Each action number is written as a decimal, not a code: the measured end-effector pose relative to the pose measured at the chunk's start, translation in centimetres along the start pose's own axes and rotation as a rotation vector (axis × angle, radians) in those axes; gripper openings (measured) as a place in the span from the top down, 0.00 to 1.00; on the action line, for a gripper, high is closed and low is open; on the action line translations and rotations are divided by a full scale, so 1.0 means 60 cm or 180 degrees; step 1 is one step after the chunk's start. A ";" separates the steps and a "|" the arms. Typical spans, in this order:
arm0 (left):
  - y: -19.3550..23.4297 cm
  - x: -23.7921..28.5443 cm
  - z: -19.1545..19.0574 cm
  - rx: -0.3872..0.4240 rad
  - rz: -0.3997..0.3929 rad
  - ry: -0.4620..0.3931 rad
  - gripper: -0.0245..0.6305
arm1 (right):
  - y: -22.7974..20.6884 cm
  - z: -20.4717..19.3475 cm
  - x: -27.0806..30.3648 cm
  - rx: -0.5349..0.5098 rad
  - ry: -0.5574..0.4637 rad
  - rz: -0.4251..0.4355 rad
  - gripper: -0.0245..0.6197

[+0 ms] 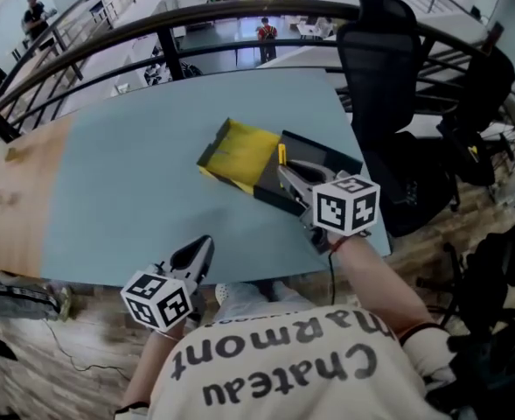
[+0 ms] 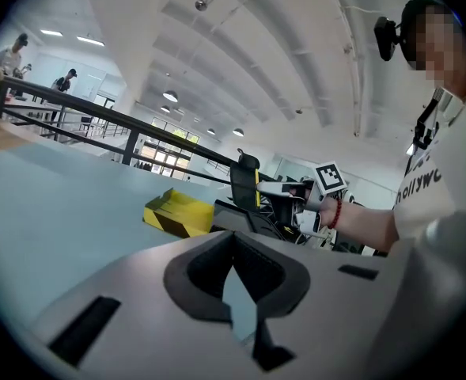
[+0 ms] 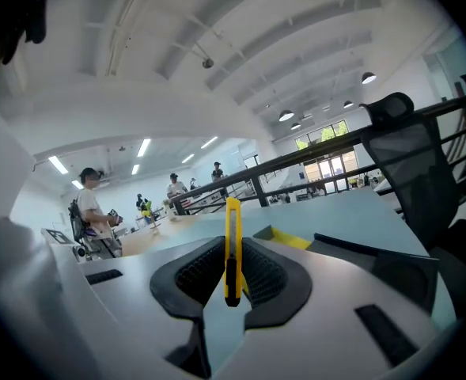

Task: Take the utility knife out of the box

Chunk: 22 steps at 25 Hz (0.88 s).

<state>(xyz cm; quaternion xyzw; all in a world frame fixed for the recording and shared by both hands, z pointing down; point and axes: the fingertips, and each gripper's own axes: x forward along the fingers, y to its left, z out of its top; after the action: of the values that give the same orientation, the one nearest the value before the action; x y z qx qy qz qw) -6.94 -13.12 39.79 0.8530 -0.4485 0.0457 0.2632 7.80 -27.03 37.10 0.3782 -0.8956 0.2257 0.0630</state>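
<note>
An open yellow and black box (image 1: 240, 154) lies on the blue-grey table (image 1: 126, 173); its yellow lid (image 2: 177, 212) and dark tray (image 3: 375, 252) also show in the gripper views. My right gripper (image 1: 294, 175) is over the box's near end, shut on a slim yellow utility knife (image 3: 231, 252). The knife stands on edge between the pads (image 3: 268, 275), and its yellow tip (image 1: 281, 154) pokes out over the tray. My left gripper (image 1: 200, 250) hovers at the table's front edge, left of the box. Its pads (image 2: 201, 271) meet with nothing between them.
A black office chair (image 1: 388, 51) stands at the table's far right corner, and a dark railing (image 1: 152, 33) runs behind the table. The table's left stretch is wood (image 1: 17, 191). Several people stand far off in the hall.
</note>
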 end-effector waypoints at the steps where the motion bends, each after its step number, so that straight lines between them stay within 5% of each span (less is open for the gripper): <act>1: -0.014 0.001 -0.004 0.0013 0.0007 -0.0007 0.96 | -0.008 -0.004 -0.021 0.0044 -0.0035 -0.0018 0.83; 10: -0.172 -0.002 -0.101 0.0047 0.0029 -0.0022 0.96 | -0.019 -0.064 -0.177 -0.0099 -0.0033 0.0113 0.83; 16: -0.219 -0.024 -0.148 -0.0163 0.0219 -0.0061 0.96 | -0.020 -0.099 -0.258 -0.0077 0.0031 0.0163 0.83; 22: -0.258 -0.055 -0.159 -0.0015 0.0264 -0.0048 0.96 | -0.017 -0.119 -0.292 0.0058 0.0000 0.0250 0.83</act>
<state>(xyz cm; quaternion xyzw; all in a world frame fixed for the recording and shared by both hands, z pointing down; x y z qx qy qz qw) 4.83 1.10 40.62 0.8333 -0.4854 0.0491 0.2598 20.45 -13.05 38.85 0.3433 -0.9077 0.2361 0.0506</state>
